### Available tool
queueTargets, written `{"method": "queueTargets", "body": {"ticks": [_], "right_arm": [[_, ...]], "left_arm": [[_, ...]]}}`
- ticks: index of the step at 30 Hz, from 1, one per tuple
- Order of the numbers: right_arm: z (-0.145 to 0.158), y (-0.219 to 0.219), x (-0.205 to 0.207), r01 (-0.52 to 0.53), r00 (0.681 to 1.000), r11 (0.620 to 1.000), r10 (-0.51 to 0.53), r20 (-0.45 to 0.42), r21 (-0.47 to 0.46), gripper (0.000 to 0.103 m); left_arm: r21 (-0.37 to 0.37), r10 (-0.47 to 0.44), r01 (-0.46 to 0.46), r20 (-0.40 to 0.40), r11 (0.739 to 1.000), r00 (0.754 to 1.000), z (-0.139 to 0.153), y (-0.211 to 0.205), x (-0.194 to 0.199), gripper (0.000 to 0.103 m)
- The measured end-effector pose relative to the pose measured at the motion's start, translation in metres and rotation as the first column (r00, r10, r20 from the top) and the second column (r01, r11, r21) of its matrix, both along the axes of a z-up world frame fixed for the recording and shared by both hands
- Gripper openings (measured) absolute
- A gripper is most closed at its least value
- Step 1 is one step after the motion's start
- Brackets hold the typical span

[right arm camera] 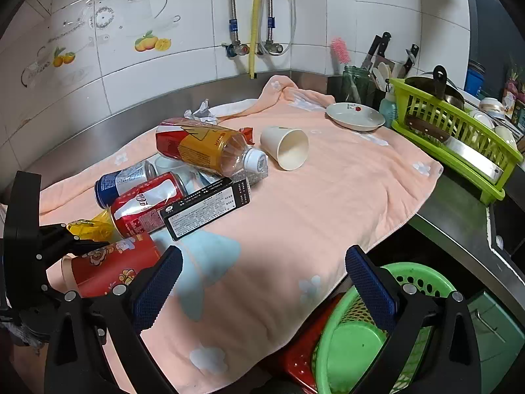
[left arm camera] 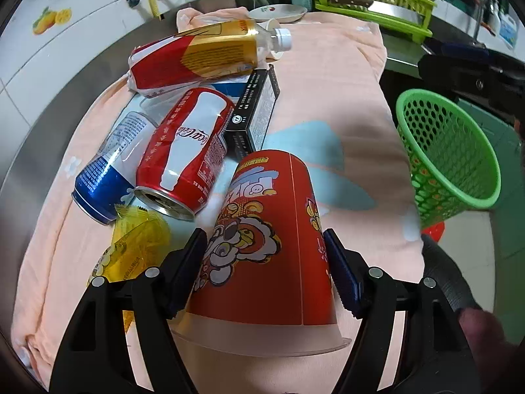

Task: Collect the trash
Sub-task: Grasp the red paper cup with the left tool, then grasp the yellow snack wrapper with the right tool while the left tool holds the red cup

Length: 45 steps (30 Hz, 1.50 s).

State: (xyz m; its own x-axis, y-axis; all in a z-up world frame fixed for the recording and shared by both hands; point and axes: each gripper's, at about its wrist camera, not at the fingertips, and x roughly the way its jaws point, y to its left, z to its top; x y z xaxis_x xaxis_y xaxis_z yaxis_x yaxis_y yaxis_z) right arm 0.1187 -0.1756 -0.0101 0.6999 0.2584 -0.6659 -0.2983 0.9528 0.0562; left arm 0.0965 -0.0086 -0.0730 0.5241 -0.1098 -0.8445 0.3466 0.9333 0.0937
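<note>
My left gripper point(left arm camera: 265, 262) is shut on a red paper cup point(left arm camera: 272, 236) lying on its side on the peach towel point(left arm camera: 328, 98); the cup also shows in the right wrist view point(right arm camera: 111, 267). Beside it lie a red Coca-Cola can point(left arm camera: 183, 154), a blue can point(left arm camera: 111, 170), a yellow wrapper point(left arm camera: 137, 246), a black box point(left arm camera: 256, 108) and a plastic bottle point(left arm camera: 197, 55). My right gripper point(right arm camera: 262, 282) is open, with one finger inside the rim of the green basket point(right arm camera: 361, 335) below the counter edge. A white paper cup point(right arm camera: 287, 147) lies further back.
A white dish point(right arm camera: 354, 116) and a green dish rack point(right arm camera: 452, 131) with a cleaver stand at the back right. Crumpled paper point(right arm camera: 203, 111) lies by the steel backsplash. A red bin point(right arm camera: 302, 354) sits under the basket. The tiled wall carries pipes.
</note>
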Motion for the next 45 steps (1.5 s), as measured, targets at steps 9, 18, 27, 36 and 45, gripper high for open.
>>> {"method": "queueTargets", "body": {"ticks": [9, 18, 27, 36, 45], "right_arm": [[-0.002, 0.014, -0.003, -0.029, 1.0, 0.999, 0.029, -0.012, 0.017, 0.097], [-0.015, 0.059, -0.012, -0.129, 0.989, 0.99, 0.133, -0.058, 0.064, 0.096], [-0.026, 0.146, -0.025, -0.311, 0.938, 0.937, 0.33, -0.103, 0.16, 0.084], [-0.046, 0.202, 0.004, -0.265, 0.897, 0.894, 0.366, -0.249, 0.362, 0.083], [-0.075, 0.232, 0.032, -0.105, 0.897, 0.921, 0.25, -0.364, 0.374, 0.083]], "left_arm": [[-0.112, 0.088, -0.084, 0.035, 0.99, 0.996, 0.014, 0.028, -0.016, 0.068], [-0.224, 0.305, -0.264, 0.173, 0.938, 0.937, 0.064, 0.094, -0.072, 0.068], [-0.259, 0.478, -0.419, 0.242, 0.87, 0.844, 0.088, 0.147, -0.104, 0.068], [-0.286, 0.521, -0.454, 0.236, 0.844, 0.82, 0.08, 0.171, -0.117, 0.068], [-0.305, 0.536, -0.464, 0.223, 0.832, 0.814, 0.072, 0.181, -0.121, 0.068]]}}
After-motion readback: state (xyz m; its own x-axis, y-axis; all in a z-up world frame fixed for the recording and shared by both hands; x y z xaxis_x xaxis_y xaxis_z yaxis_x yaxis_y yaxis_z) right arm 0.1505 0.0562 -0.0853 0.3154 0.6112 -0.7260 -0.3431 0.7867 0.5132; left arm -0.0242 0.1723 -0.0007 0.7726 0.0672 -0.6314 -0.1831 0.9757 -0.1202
